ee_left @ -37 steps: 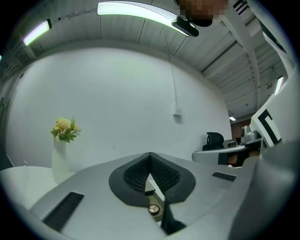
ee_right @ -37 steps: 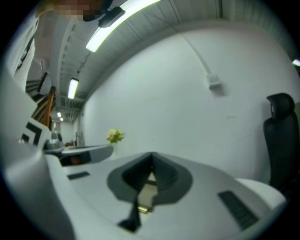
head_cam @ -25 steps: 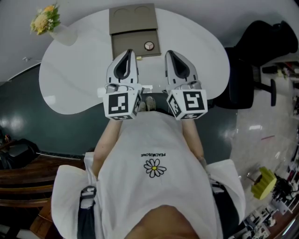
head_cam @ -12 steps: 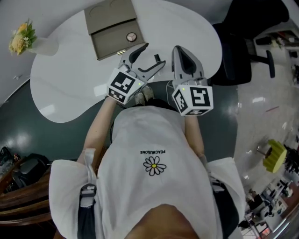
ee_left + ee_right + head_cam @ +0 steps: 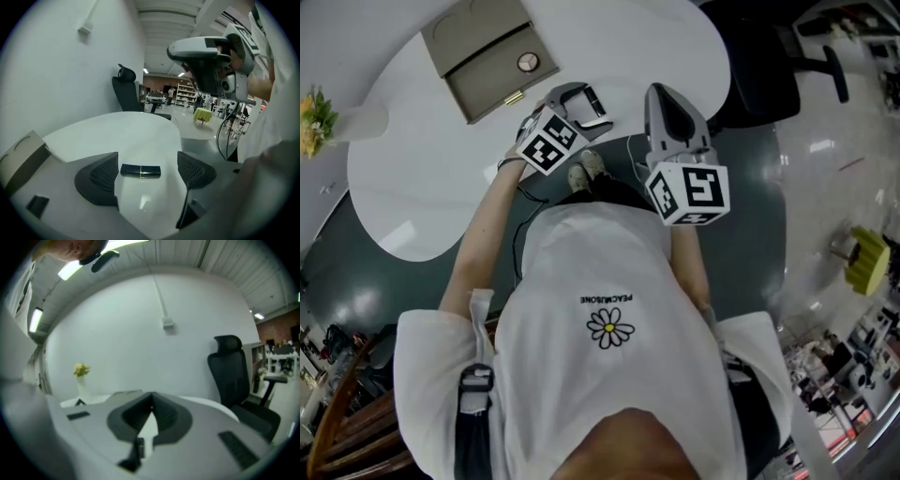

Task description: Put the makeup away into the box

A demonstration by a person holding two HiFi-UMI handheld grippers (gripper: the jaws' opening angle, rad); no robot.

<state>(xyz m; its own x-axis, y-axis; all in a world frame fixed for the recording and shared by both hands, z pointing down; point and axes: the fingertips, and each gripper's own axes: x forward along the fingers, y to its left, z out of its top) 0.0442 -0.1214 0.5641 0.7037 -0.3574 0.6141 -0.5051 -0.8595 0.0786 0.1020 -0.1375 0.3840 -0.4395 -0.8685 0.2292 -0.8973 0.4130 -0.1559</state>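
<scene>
Left gripper (image 5: 596, 107) jaws had just been opening: spread, lipstick (image 5: 140, 170) loose between them on table (image 5: 422, 178). Right gripper (image 5: 151, 408) pressed together, empty. Lipstick not yet in box (image 5: 487, 82).

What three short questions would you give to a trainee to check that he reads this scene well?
1. True or false: the right gripper has its jaws wide apart.
2. Choose one: what lies on the white table between the jaws of the left gripper? A. a dark lipstick tube. B. a spoon. C. a toothbrush.
3. Fill in the gap: the box on the table stands ____ (open or closed).

Key: 1. False, its jaws are together. 2. A; the pads stand clear of the tube on both sides. 3. Open.
</scene>
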